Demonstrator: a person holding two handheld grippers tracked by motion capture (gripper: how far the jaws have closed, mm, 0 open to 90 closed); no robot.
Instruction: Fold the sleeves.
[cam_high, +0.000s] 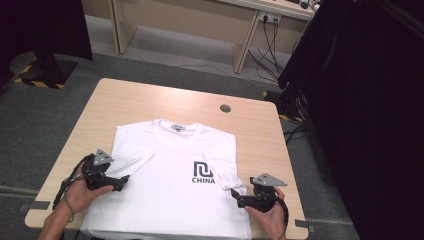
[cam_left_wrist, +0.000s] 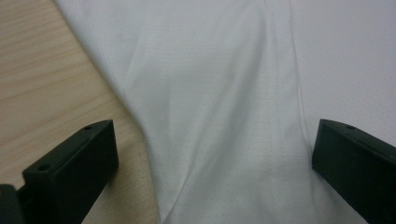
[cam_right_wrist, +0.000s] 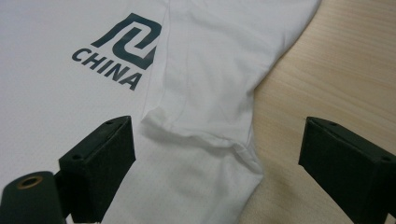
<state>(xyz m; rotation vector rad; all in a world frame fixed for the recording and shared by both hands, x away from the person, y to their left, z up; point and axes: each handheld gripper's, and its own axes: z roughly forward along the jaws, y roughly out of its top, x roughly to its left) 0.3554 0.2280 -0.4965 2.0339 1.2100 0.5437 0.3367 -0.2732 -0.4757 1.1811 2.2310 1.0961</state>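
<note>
Hand-held grippers open, flanking T-shirt sleeves.

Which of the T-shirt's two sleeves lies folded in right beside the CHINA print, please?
The sleeve on the right gripper's side: its edge meets the print. The other sleeve, by the left gripper, lies well away from it.

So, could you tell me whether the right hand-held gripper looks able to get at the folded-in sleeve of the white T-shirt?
Probably yes. The right hand-held gripper stands open with the folded sleeve lying right between its jaws, flat on the T-shirt at the table edge, with nothing in the way.
</note>
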